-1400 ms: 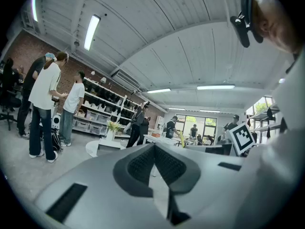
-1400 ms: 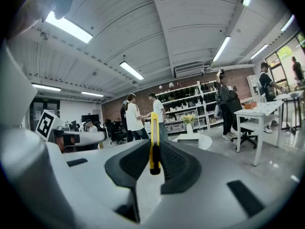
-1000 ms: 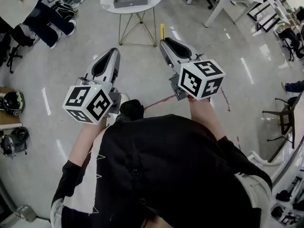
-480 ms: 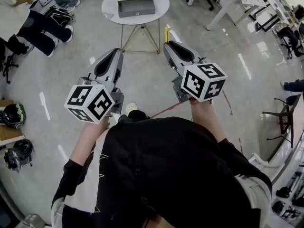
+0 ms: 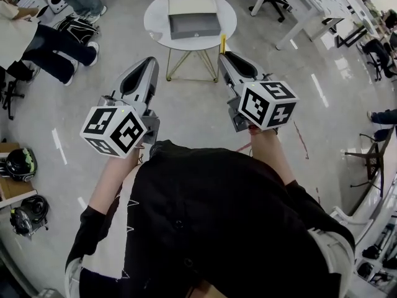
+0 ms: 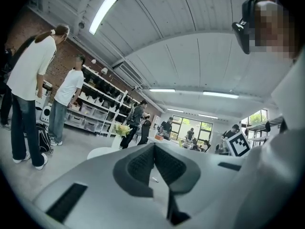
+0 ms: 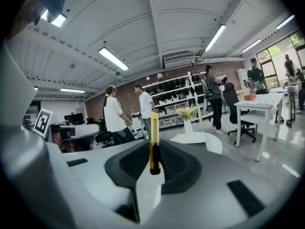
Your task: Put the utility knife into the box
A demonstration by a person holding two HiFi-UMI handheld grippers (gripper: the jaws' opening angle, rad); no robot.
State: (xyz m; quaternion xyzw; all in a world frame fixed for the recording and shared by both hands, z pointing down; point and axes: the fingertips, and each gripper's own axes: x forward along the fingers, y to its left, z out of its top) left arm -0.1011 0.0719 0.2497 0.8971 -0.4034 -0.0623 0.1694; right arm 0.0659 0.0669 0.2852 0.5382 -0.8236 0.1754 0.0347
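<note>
The utility knife juts forward from right claw.

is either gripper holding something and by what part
The right gripper holds the yellow utility knife by its black end, body sticking out past the fingers. The left gripper is shut, empty.

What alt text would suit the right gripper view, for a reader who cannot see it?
The right gripper holds a yellow utility knife upright between its closed fingers. Beyond it stand a round white table with a vase of flowers, and two people in white shirts near shelves along a brick wall.
</note>
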